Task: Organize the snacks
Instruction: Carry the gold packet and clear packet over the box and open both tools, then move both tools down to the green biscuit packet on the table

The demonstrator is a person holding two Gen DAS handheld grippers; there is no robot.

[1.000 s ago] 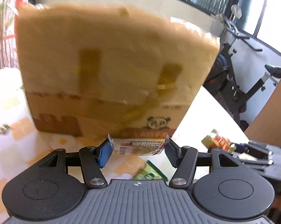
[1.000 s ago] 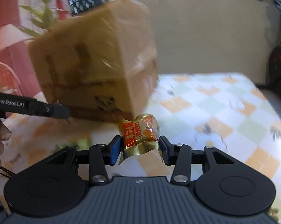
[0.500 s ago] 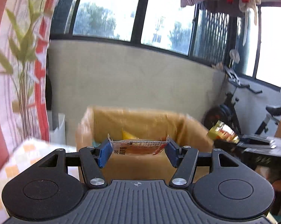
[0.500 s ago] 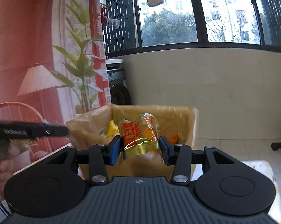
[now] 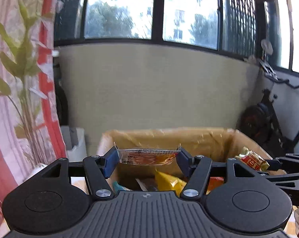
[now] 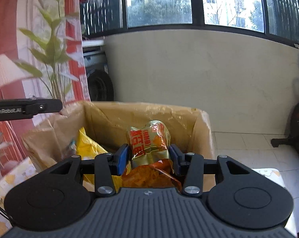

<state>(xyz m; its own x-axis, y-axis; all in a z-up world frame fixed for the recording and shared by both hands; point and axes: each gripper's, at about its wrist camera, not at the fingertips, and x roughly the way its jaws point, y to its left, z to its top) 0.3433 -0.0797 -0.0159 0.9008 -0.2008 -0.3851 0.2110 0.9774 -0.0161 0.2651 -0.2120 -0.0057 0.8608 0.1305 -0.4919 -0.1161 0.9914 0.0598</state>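
1. Left wrist view: my left gripper point(image 5: 147, 158) pinched a flat snack packet point(image 5: 147, 156) by its two ends, its long axis lying crosswise between the blue pads. The packet hung above the near wall of the open cardboard box point(image 5: 169, 138), with the box's hollow ahead and below. A yellow bag point(image 5: 168, 181) and other wrappers already lay inside. At right I saw the right gripper point(image 5: 272, 165) holding its gold packet point(image 5: 252, 160) over the box's right side.
2. Right wrist view: my right gripper point(image 6: 148, 156) squeezed the gold packet point(image 6: 148, 140) upright at its lower half, directly over the box point(image 6: 203, 130) opening, above an orange bag point(image 6: 149, 175). I judged this hand nearer to dropping: it only needed to spread its jaws. The left gripper point(image 6: 26, 109) reached in at the box's left rim.
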